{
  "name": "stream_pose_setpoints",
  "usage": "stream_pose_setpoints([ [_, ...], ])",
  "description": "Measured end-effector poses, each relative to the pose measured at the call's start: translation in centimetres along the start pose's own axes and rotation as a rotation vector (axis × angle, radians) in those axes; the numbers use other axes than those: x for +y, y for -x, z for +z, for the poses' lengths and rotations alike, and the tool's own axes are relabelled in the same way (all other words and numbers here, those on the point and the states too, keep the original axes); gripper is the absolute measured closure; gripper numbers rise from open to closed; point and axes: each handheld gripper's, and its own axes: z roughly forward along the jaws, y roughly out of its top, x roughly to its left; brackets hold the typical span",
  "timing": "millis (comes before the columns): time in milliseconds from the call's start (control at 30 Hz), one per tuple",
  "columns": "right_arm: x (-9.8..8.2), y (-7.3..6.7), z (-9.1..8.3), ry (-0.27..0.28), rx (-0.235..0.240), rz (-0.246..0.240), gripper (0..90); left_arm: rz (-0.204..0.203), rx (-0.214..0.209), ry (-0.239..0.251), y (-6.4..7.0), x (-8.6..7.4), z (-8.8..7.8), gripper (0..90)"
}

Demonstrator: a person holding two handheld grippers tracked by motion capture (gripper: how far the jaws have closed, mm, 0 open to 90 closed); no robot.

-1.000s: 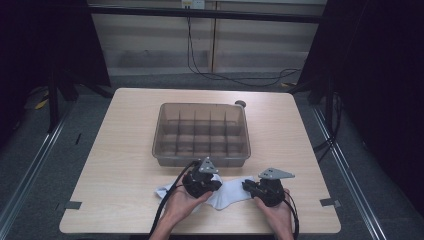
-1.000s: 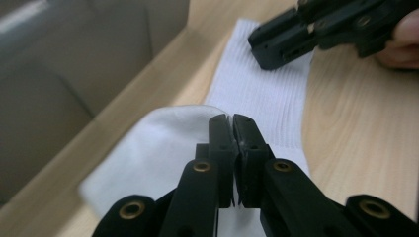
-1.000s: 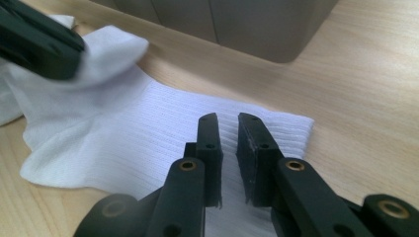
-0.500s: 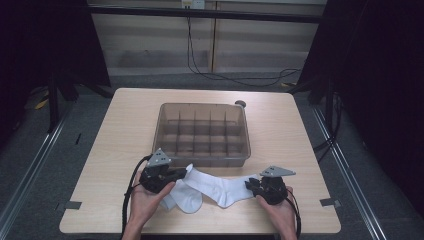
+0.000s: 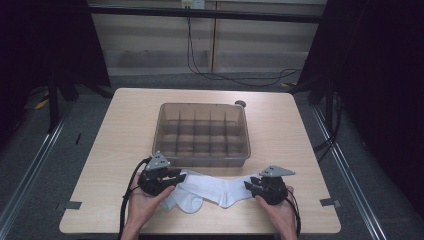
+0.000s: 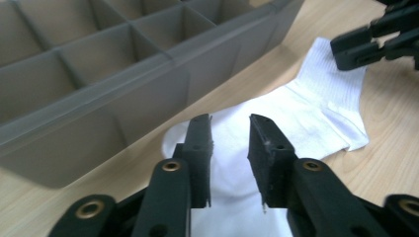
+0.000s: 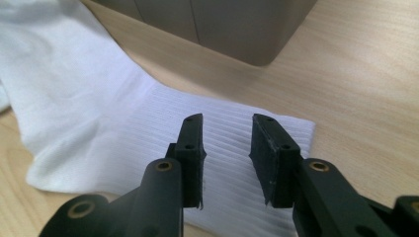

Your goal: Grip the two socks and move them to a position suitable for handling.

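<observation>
Socks point(image 5: 215, 189), white ribbed cotton, lie spread flat along the near table edge between the left gripper point(image 5: 176, 176) and right gripper point(image 5: 251, 187), whose jaws have just been opening and now stand narrowly apart, gripping nothing. Laying out looks done; folding likely comes next, needing fresh grips on the soft cloth. Beyond sits the translucent grey divided box point(image 5: 202, 134) on the pale wood table point(image 5: 125, 125).
</observation>
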Motion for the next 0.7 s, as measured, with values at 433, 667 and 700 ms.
stream_pose_setpoints([
  [433,-0.5,-0.2,0.2,-0.015,-0.022,0.015,55.3,0.121,0.094,-0.162,0.8,-1.3,4.1,62.1],
  [667,-0.4,-0.9,0.7,-0.015,-0.010,-0.007,55.2,0.120,0.087,-0.176,0.5,-1.8,3.3,62.5],
  [700,-0.3,-1.0,0.8,-0.018,-0.008,-0.012,55.2,0.120,0.085,-0.174,0.4,-1.9,3.1,62.9],
])
